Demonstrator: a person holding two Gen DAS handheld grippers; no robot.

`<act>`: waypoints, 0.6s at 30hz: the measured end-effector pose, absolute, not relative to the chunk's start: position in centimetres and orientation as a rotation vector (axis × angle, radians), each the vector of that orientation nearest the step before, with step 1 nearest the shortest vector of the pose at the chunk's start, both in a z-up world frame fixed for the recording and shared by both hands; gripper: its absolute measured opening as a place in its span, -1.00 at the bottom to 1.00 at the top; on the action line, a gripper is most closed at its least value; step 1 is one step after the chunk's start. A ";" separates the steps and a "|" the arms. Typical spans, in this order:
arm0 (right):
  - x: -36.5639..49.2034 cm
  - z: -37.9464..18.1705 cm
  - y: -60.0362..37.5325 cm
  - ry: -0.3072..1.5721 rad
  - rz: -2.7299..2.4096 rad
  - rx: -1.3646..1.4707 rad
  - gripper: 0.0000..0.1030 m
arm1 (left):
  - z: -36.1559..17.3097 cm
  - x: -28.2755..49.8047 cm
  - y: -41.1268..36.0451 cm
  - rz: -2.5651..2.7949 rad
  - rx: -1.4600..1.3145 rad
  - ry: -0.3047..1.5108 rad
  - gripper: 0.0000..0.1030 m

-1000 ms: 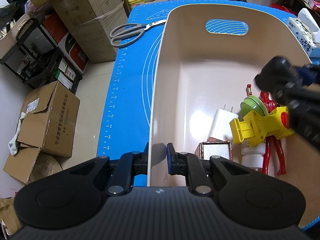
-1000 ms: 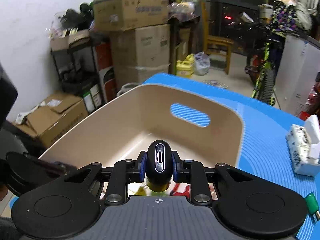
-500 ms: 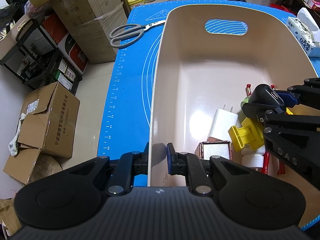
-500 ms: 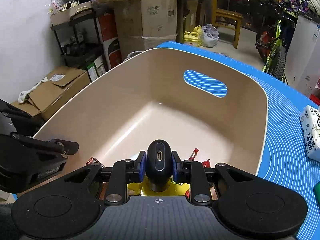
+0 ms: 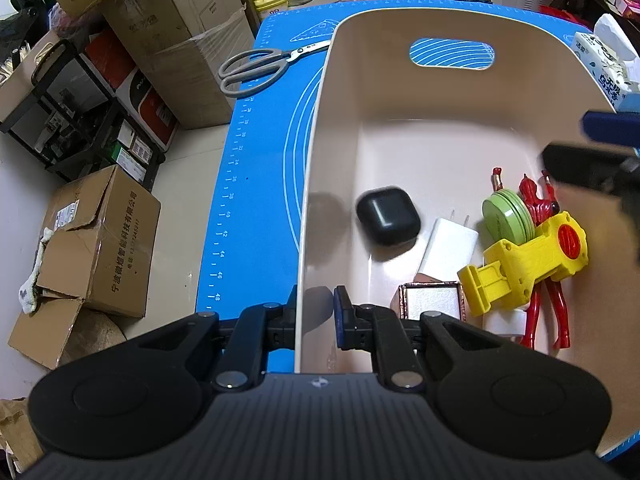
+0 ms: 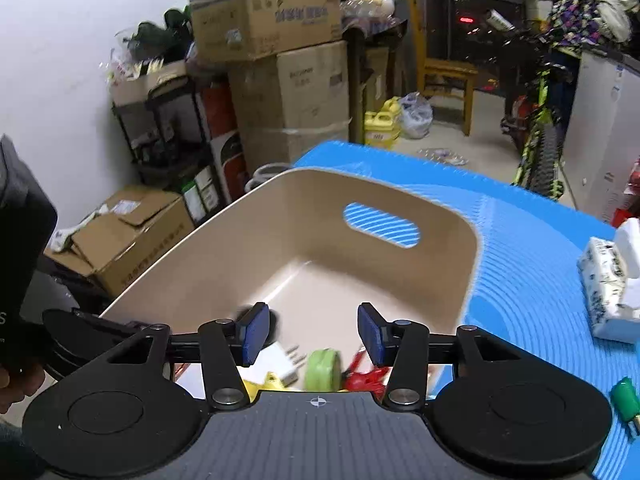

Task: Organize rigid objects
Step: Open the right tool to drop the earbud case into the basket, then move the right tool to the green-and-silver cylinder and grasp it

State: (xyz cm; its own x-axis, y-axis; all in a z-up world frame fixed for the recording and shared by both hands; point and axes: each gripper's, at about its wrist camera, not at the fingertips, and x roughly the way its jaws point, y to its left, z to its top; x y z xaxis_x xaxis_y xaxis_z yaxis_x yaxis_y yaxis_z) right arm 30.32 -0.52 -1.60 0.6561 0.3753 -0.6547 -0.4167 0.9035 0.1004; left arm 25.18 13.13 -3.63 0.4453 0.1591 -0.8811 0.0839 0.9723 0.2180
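A beige bin (image 5: 320, 128) stands on the blue mat (image 5: 260, 152). My left gripper (image 5: 316, 316) is shut on the bin's left wall near its front corner. A black earbud case (image 5: 387, 216) lies loose on the bin floor beside a white charger (image 5: 448, 248), a green round tin (image 5: 507, 216), a red figure (image 5: 540, 200), a yellow toy (image 5: 528, 264) and a small framed box (image 5: 432, 300). My right gripper (image 6: 312, 332) is open and empty above the bin (image 6: 472, 248); it shows blurred in the left wrist view (image 5: 600, 160).
Grey scissors (image 5: 256, 66) lie on the mat left of the bin's far end. A tissue pack (image 6: 612, 280) and a green plug (image 6: 624, 394) lie on the mat to the right. Cardboard boxes (image 5: 96, 240) and shelves stand on the floor to the left.
My right gripper opened and let go of the black earbud case, which now lies in the bin. The gripper rose and drew back to the right. The left gripper kept its hold.
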 end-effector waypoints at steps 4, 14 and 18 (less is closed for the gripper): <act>30.6 -0.9 -2.6 0.690 0.392 -0.044 0.19 | -3.6 25.2 13.1 0.048 0.244 1.112 -0.66; 32.6 -1.8 -11.3 0.677 0.186 -0.039 0.29 | -3.6 25.2 13.1 0.048 0.245 1.112 -0.66; 33.2 -3.2 -14.7 0.699 0.125 -0.039 0.29 | -3.6 25.2 13.1 0.048 0.245 1.111 -0.66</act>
State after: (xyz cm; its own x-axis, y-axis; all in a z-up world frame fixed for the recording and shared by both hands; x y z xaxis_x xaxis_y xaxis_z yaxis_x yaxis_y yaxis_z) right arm 33.22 -14.68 -3.24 0.7587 0.1015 -0.6435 -0.1274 0.9918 0.0062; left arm 25.21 13.15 -3.57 0.4453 0.1599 -0.8810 0.0838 0.9722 0.2188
